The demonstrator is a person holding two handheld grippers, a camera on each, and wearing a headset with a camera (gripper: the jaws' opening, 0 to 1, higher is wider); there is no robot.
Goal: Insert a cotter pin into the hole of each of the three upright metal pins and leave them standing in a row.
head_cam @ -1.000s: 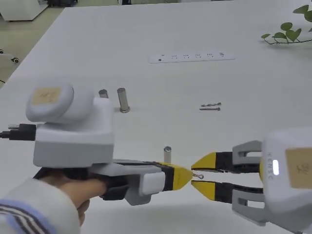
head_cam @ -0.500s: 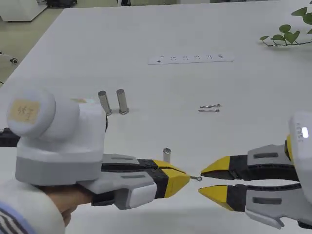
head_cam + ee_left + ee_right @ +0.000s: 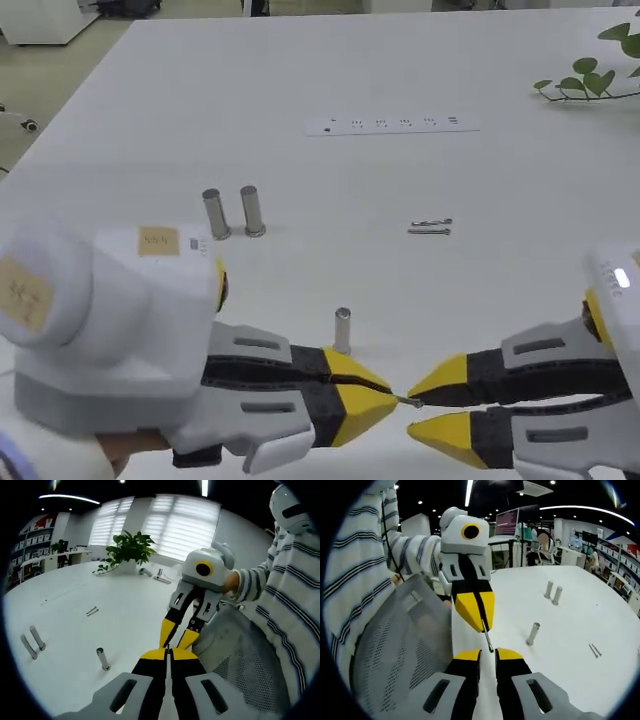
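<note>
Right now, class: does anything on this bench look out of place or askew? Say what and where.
One metal pin stands alone in front, well apart from the two other pins, which stand side by side further back on the left. So the three make no row. Nothing looks spilled or damaged.

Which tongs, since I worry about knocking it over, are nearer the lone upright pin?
Left. The left tongs reach across just in front of the lone pin, close to its base; the right tongs sit farther off to its right, facing the left ones.
</note>
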